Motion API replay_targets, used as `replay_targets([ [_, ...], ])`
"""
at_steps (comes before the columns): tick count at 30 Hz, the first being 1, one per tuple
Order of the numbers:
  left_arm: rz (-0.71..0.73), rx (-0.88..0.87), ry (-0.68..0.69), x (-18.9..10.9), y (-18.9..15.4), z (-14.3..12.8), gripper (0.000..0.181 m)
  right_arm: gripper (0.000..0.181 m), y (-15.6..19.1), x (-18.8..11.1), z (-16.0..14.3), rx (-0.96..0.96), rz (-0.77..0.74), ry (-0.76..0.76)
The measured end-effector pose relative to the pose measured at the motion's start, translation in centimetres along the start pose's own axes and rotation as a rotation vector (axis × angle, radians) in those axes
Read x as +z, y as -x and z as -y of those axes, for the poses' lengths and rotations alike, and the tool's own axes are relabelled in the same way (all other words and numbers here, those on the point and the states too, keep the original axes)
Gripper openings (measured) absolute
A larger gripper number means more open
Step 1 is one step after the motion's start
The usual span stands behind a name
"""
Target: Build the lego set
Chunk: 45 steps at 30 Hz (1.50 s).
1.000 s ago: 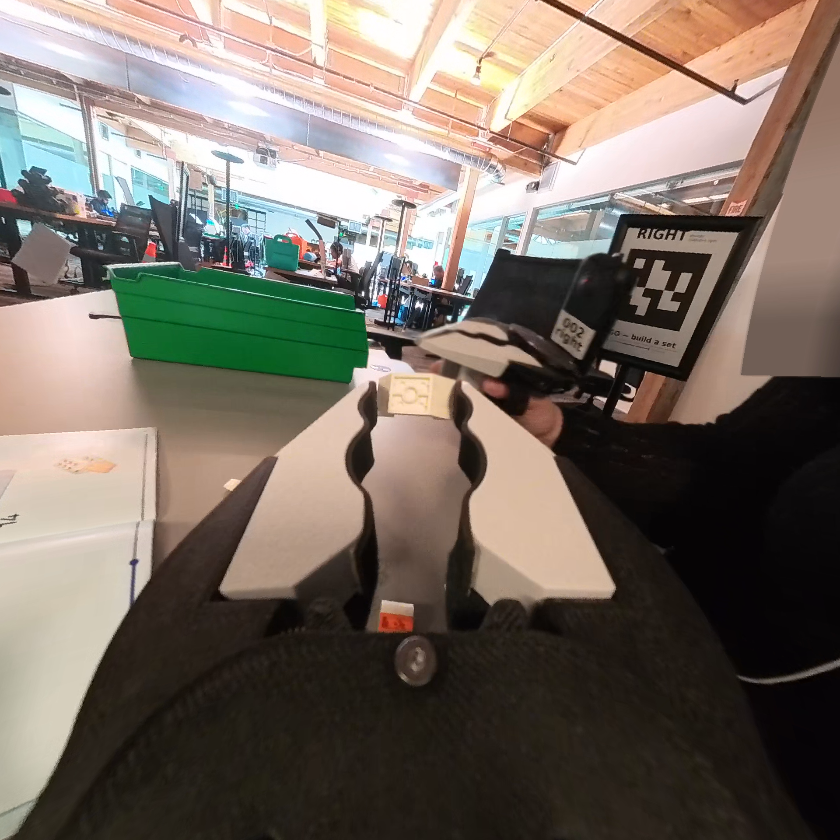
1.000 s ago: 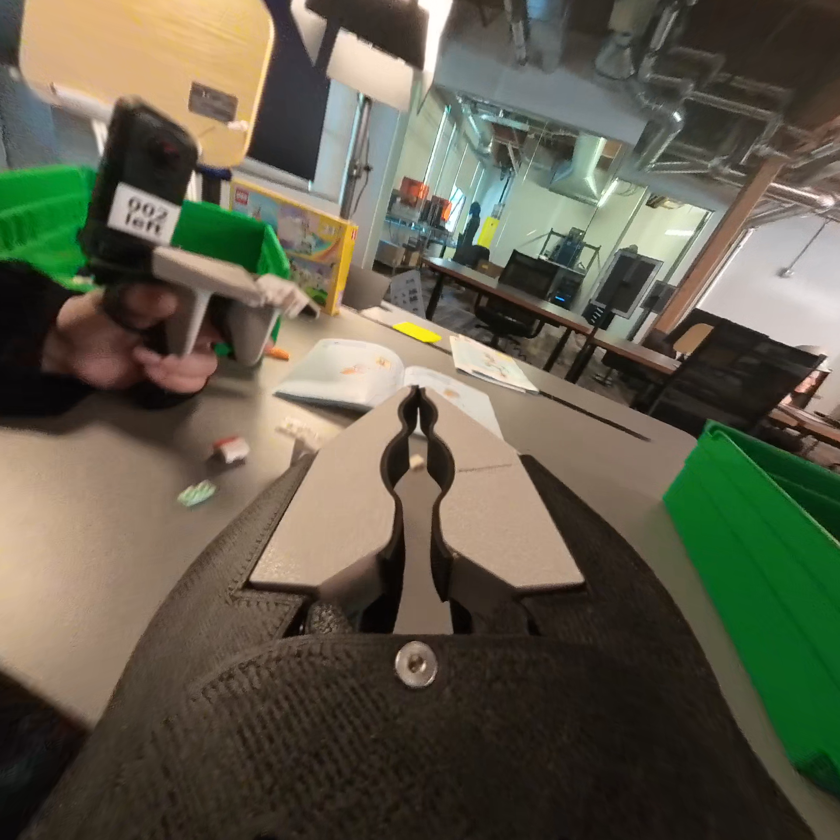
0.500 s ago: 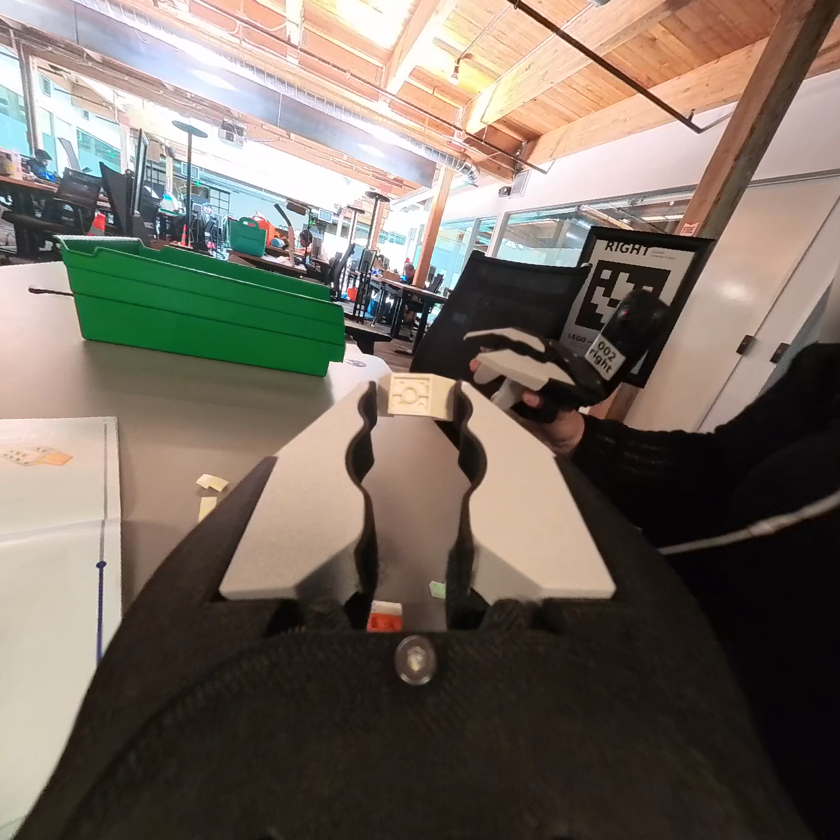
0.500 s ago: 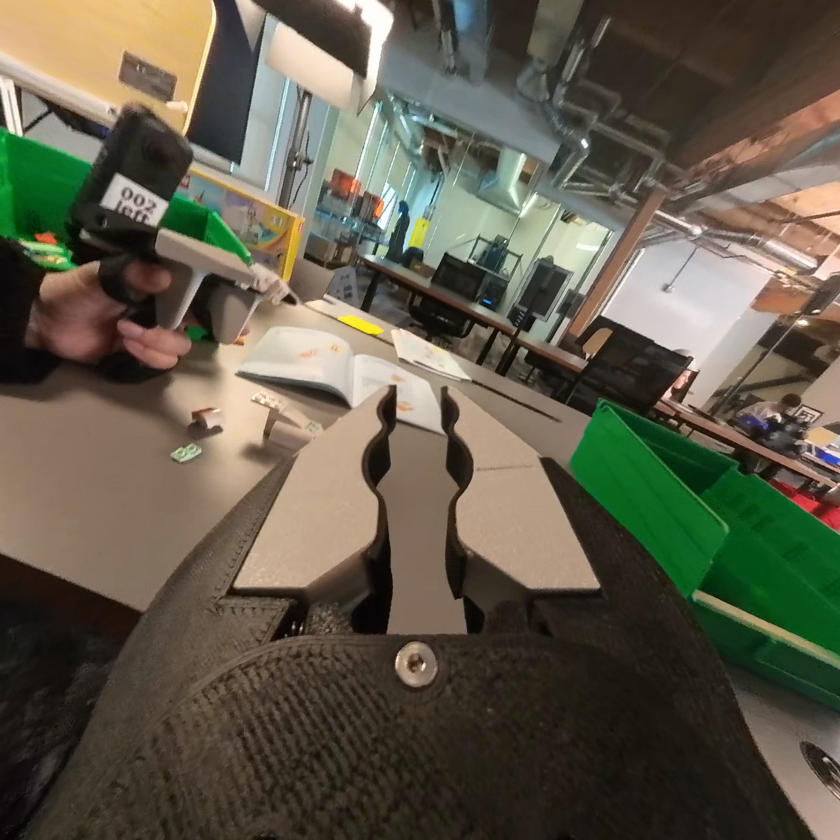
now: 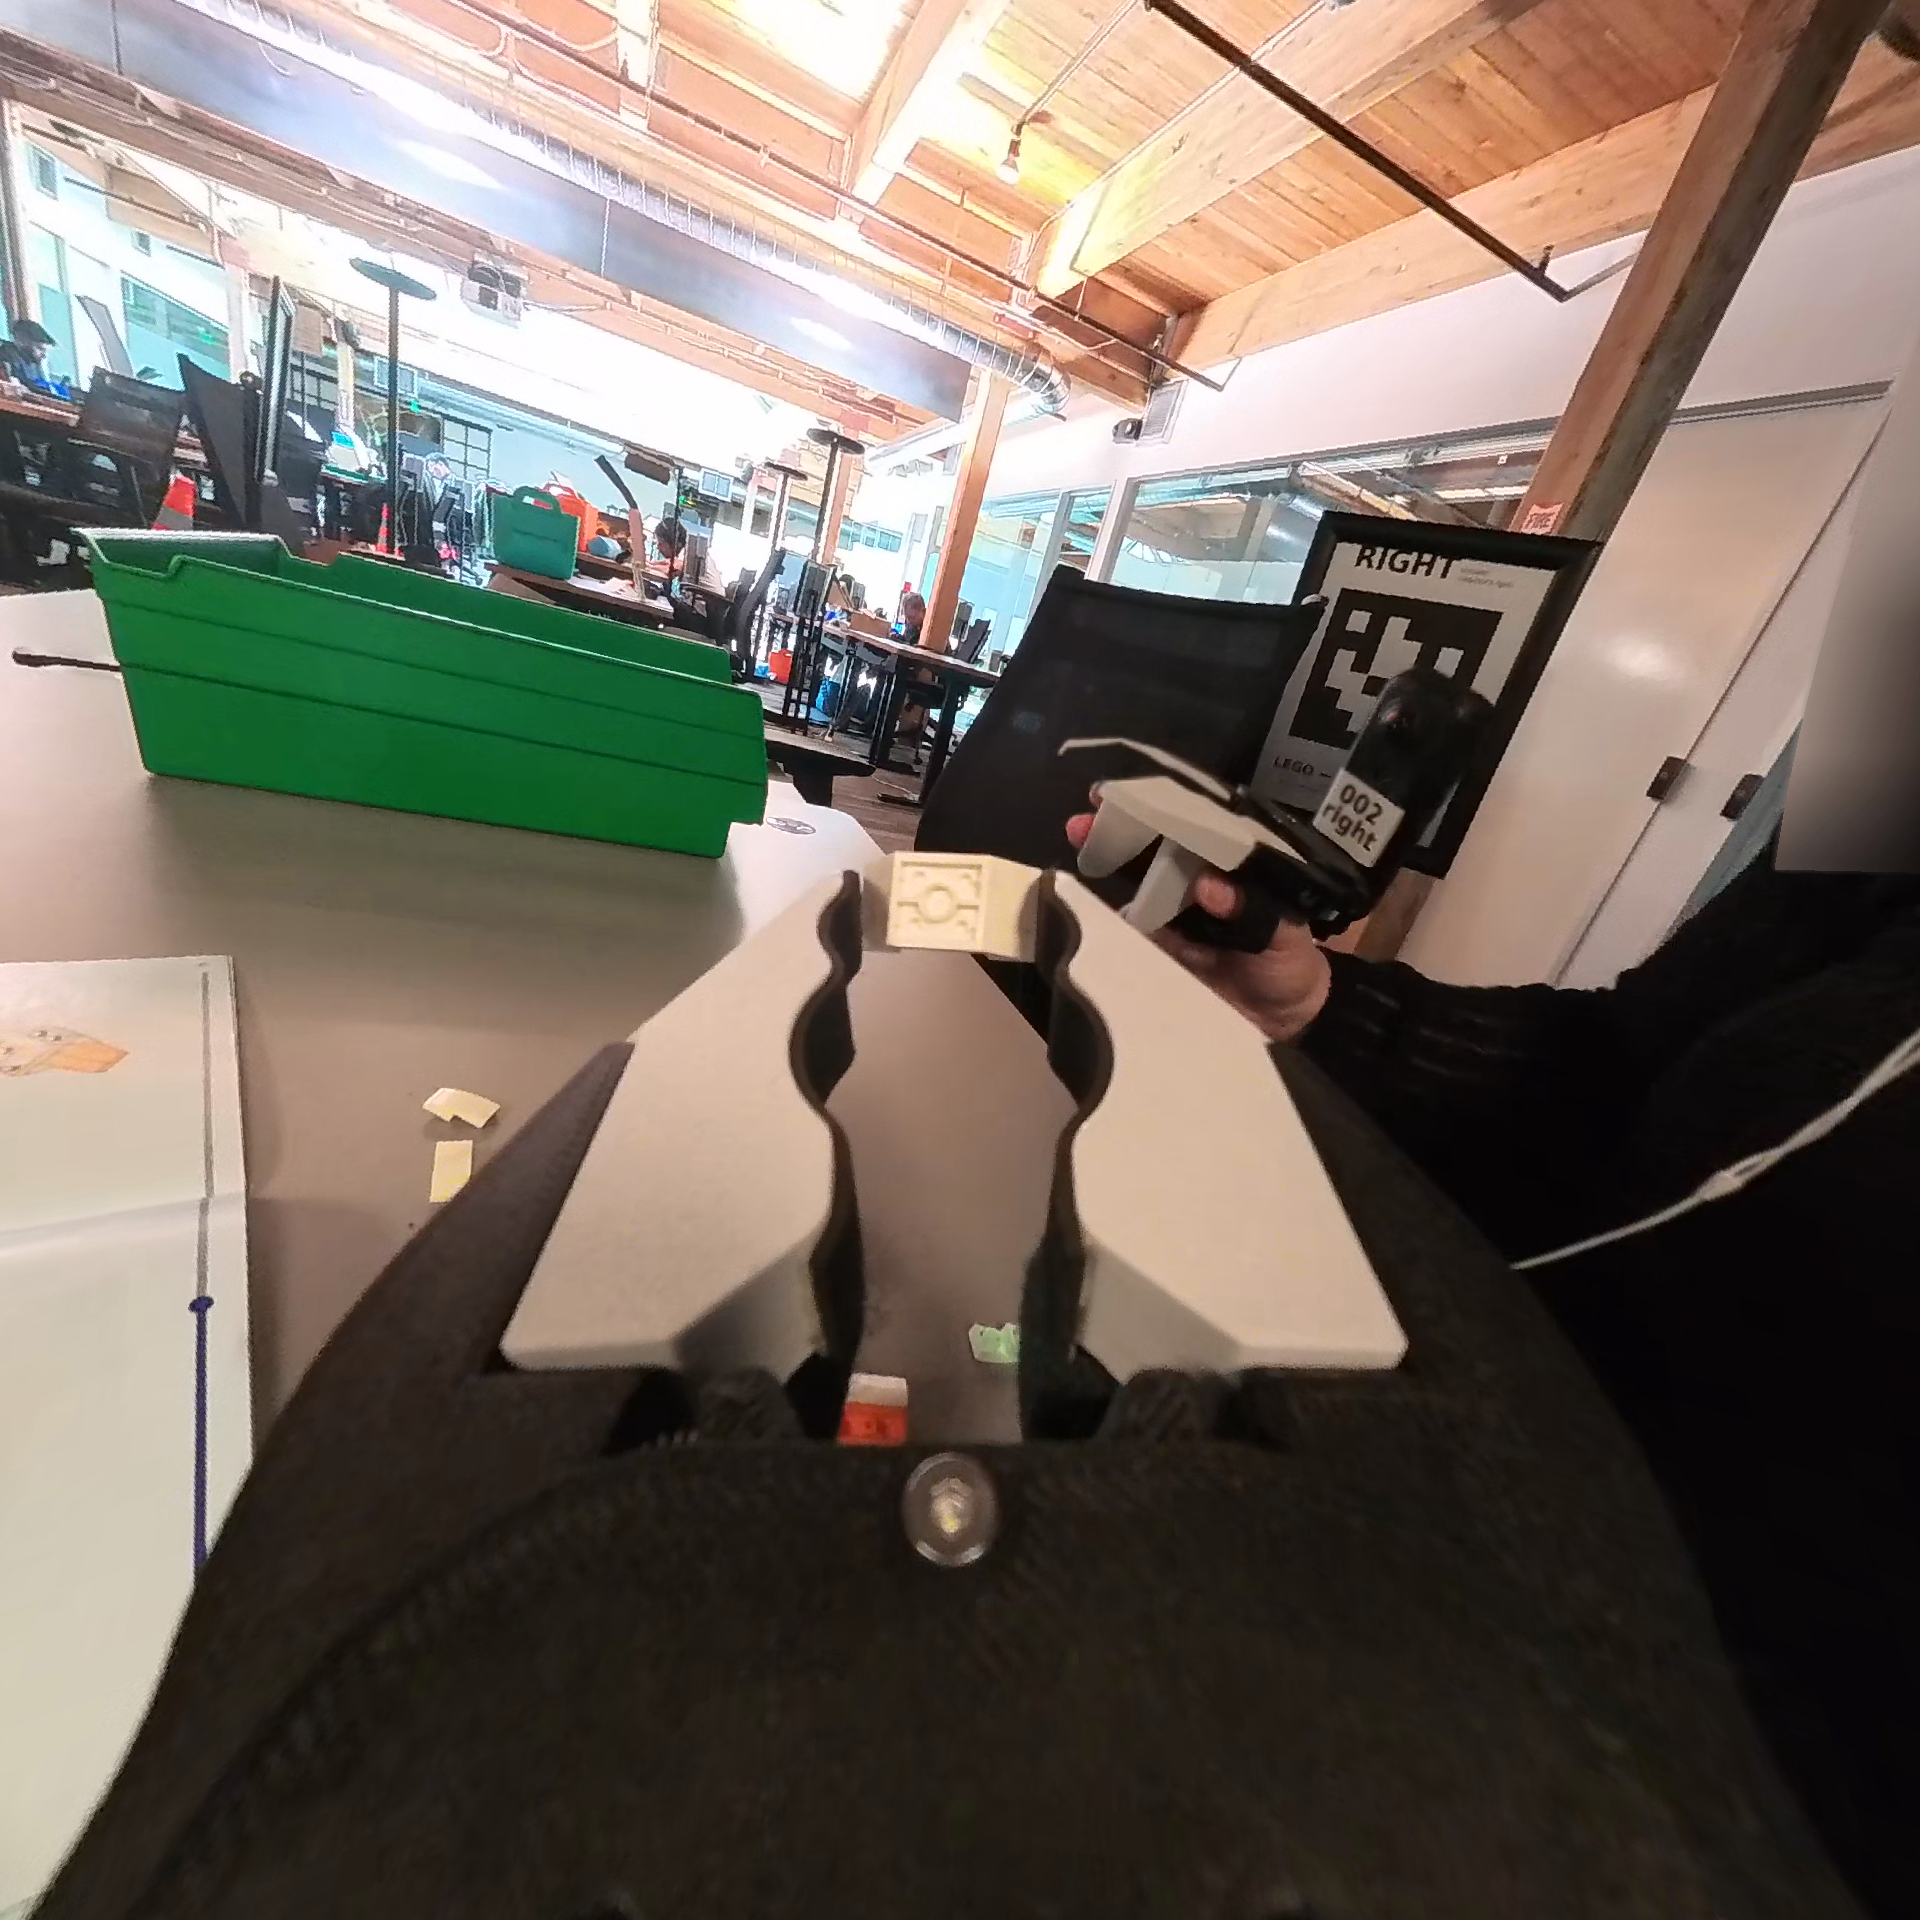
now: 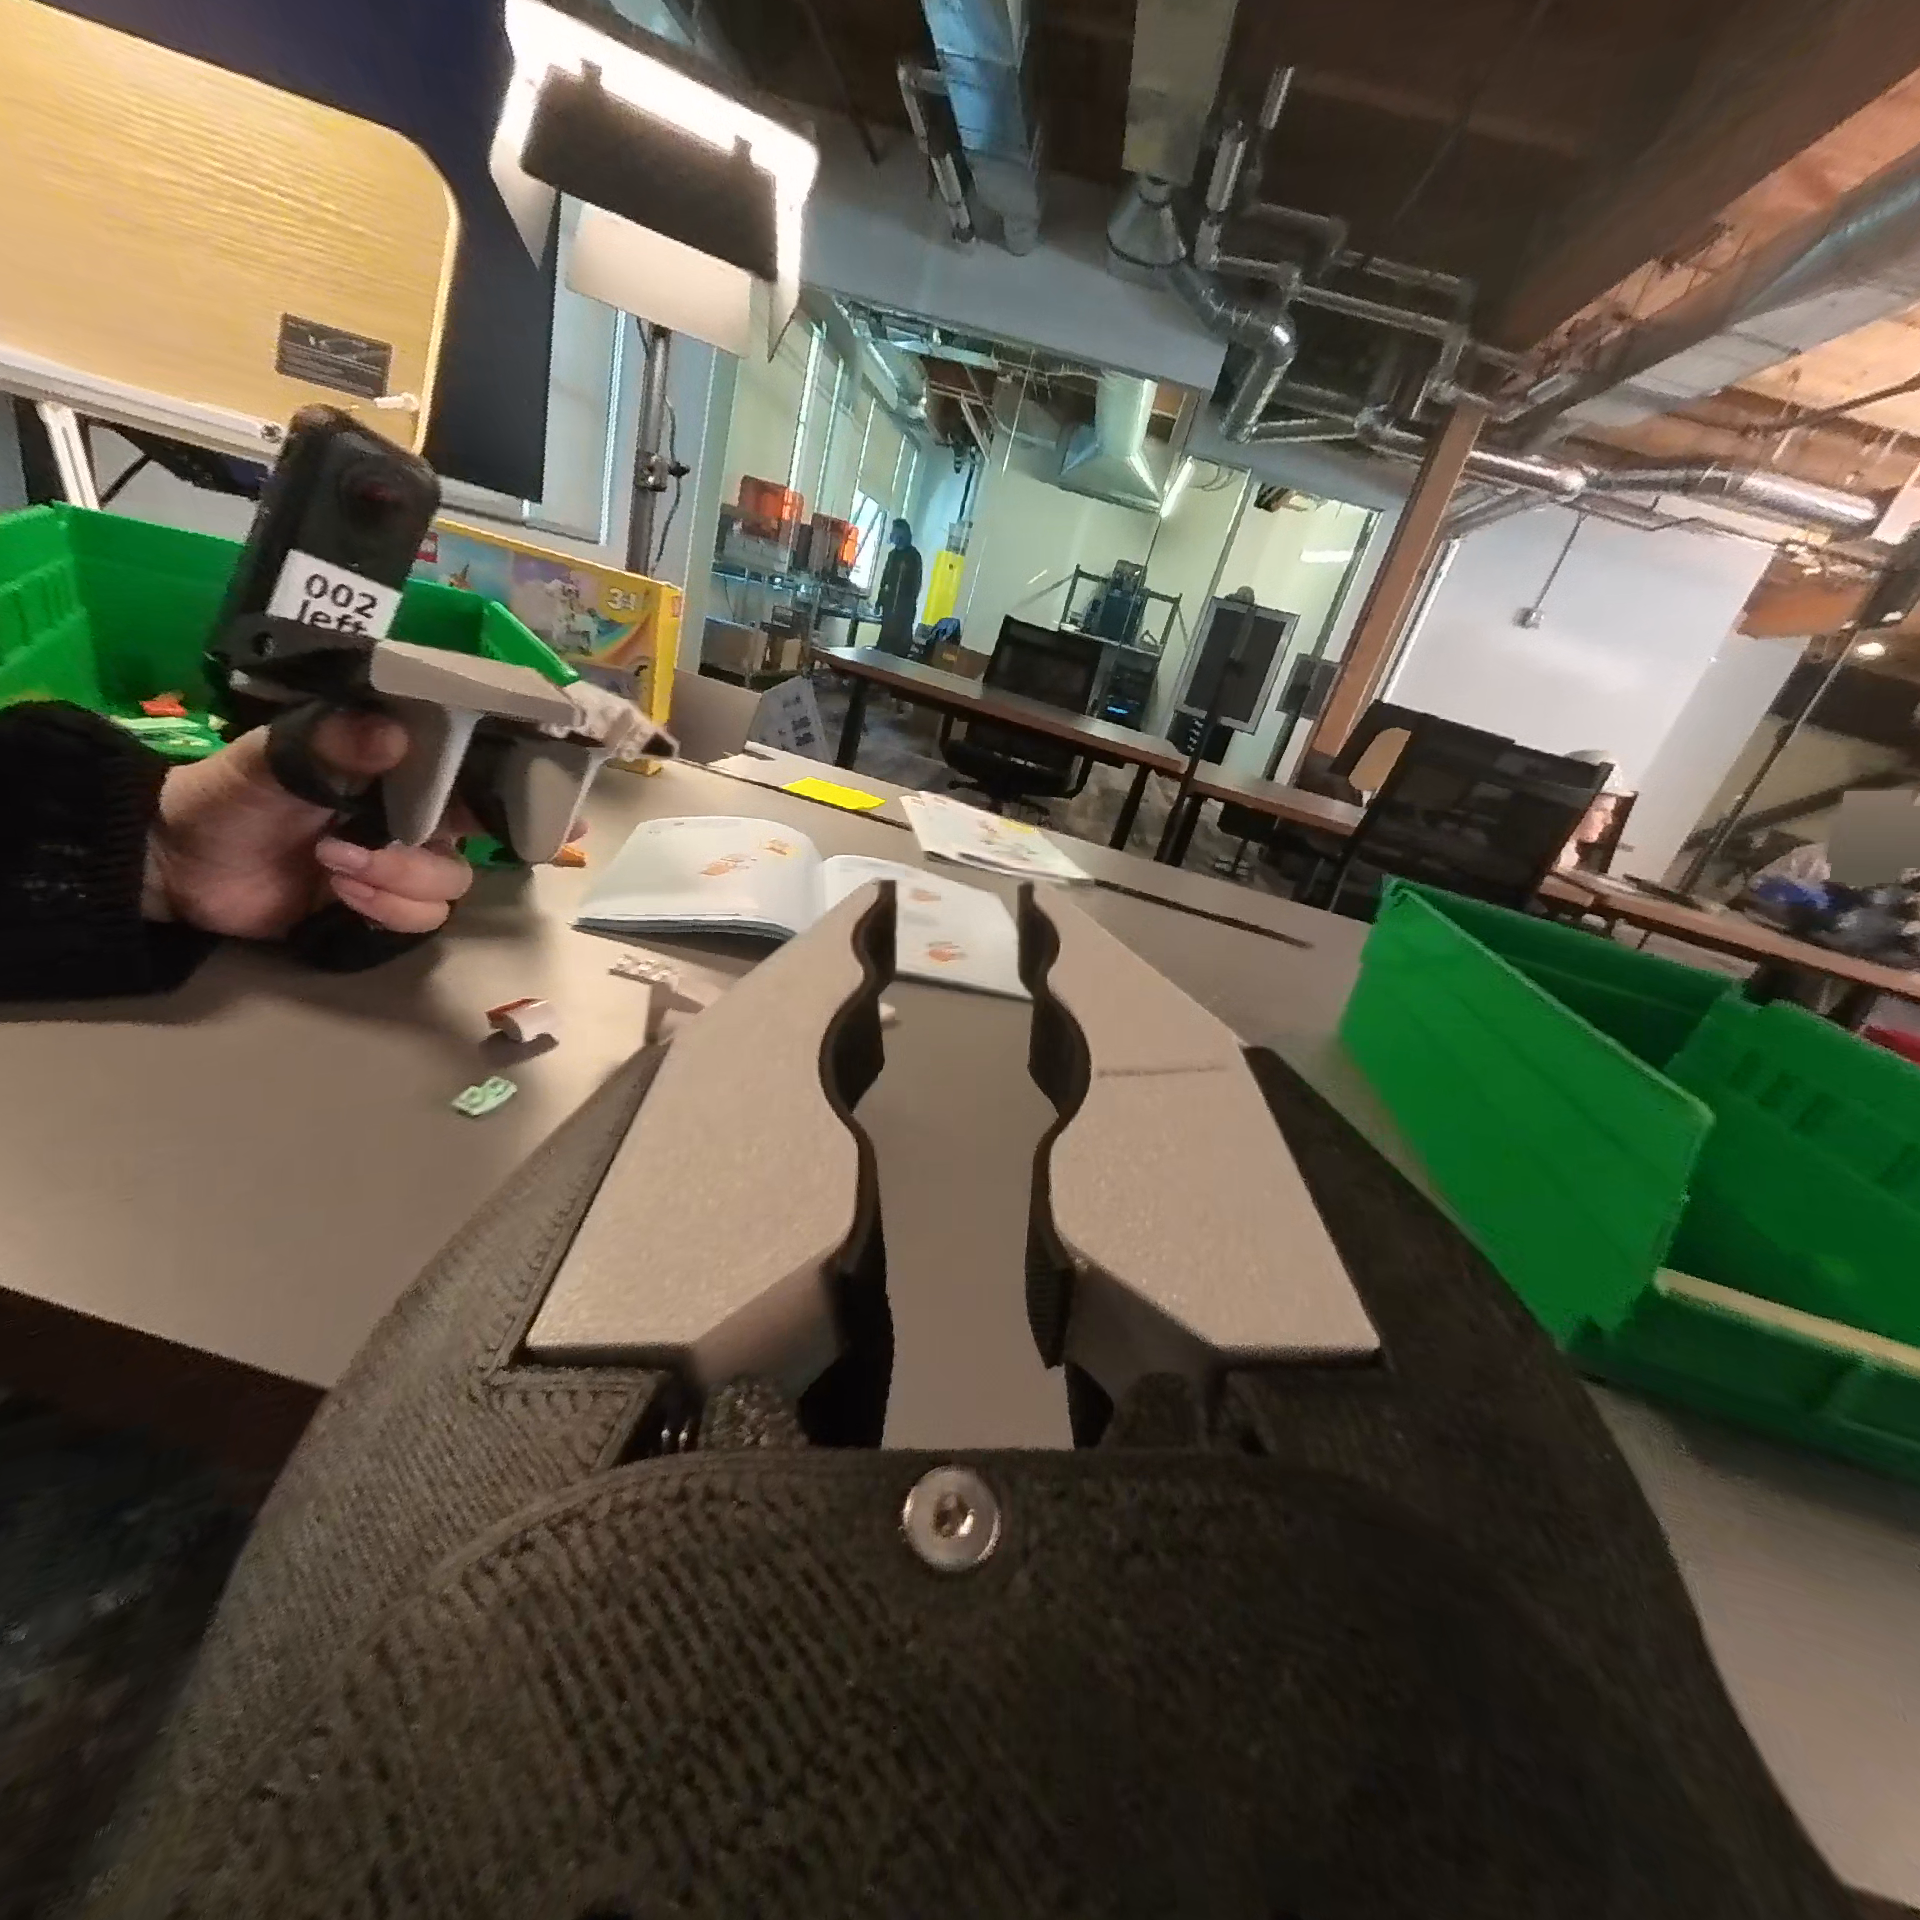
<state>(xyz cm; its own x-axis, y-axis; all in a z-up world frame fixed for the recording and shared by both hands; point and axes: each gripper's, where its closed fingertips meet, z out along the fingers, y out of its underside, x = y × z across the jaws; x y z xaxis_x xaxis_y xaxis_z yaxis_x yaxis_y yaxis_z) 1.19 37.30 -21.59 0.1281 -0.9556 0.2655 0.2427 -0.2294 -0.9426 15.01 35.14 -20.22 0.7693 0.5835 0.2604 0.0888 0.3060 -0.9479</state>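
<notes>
My left gripper [image 5: 951, 906] is shut on a cream square brick [image 5: 940, 902], held at the fingertips above the grey table [image 5: 364, 935]. It also shows in the right wrist view [image 6: 634, 732], raised at the left in a person's hand. My right gripper [image 6: 951, 904] is open and empty, low over the table. In the left wrist view it [image 5: 1096, 753] is held up to the right of the brick, apart from it. Loose pieces lie on the table: a red-and-white one [image 6: 520, 1018], a green one [image 6: 483, 1096], a pale plate [image 6: 649, 966].
Stacked green bins [image 5: 416, 717] stand at the table's far side and show at the right [image 6: 1558, 1101]. An open instruction booklet [image 6: 790, 883] lies mid-table. A green bin [image 6: 62, 613] and a set box [image 6: 551, 613] stand at the back left. Two cream bits [image 5: 462, 1107] lie near the booklet's page [image 5: 104, 1143].
My right gripper has opened and drawn back to the right, away from the brick in my left gripper. The left gripper still holds the cream brick.
</notes>
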Motion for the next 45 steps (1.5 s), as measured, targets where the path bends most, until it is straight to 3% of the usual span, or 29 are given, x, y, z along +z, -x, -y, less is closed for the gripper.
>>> replay_targets([
  [6,0.005,0.004,-0.002,0.0,0.1,0.0,0.033,0.024,1.8,-0.9,-0.2,-0.033,0.053,0.054],
  [13,0.055,0.074,-0.033,-0.3,0.1,0.3,0.033,0.025,2.5,-3.9,0.0,0.000,0.011,0.049],
  [23,0.184,0.303,-0.078,-0.8,-0.5,1.0,0.033,0.032,5.8,-10.1,-2.8,-0.081,0.077,0.187],
  [30,0.340,0.480,-0.007,-0.3,0.3,0.4,0.032,0.039,7.8,-13.9,-4.6,-0.146,0.093,0.238],
  [35,0.384,0.551,0.034,-0.1,0.3,-0.4,0.033,0.058,8.3,-16.1,-7.0,-0.100,0.032,0.257],
  [40,0.452,0.682,0.112,0.4,0.7,-1.2,0.032,0.064,7.9,-18.5,-10.1,-0.055,-0.065,0.271],
  [45,0.489,0.712,0.138,0.1,1.2,-1.4,0.033,0.064,7.7,-23.3,-16.5,0.038,-0.129,0.432],
])
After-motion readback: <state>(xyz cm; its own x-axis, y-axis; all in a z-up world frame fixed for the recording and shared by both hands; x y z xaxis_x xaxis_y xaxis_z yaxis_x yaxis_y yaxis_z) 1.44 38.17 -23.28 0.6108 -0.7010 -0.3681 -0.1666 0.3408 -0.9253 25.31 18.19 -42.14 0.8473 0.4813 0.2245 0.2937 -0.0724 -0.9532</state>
